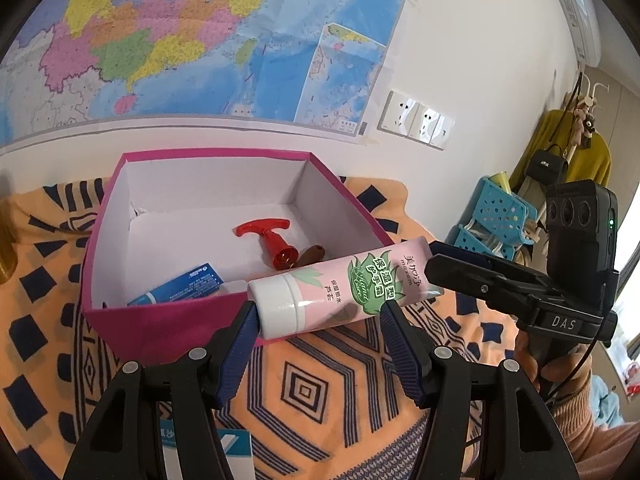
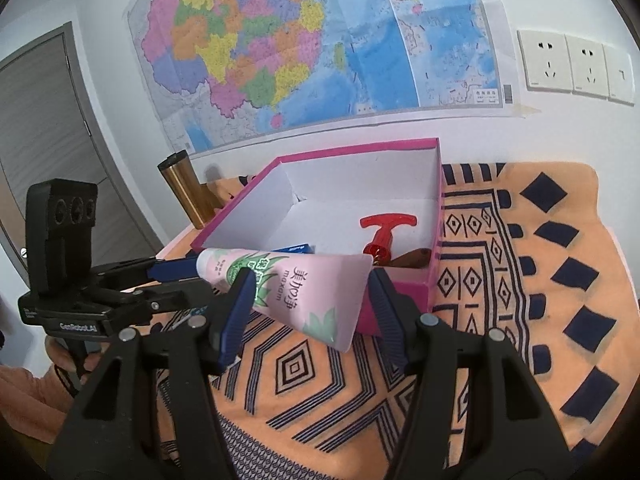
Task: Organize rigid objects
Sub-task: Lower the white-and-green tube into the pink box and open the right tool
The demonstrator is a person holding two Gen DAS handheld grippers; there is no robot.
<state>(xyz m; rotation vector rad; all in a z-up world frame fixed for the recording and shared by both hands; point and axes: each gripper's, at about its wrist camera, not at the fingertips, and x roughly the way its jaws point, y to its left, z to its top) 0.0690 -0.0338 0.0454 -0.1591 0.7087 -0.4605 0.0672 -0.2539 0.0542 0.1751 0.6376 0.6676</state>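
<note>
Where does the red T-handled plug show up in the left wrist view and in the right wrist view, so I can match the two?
Left wrist view: the red T-handled plug lies on the box floor, just above picture centre, behind the pink tube.
Right wrist view: the plug lies right of centre, near the box's right wall.
Shared landmark: the magenta box holding it.

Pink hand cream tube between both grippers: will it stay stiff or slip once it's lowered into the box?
The pink tube probably flexes: its flat crimped tail sits at the right gripper. Its glossy skin may slip. The round white cap, by the left gripper, suggests rolling in the pink box.
</note>
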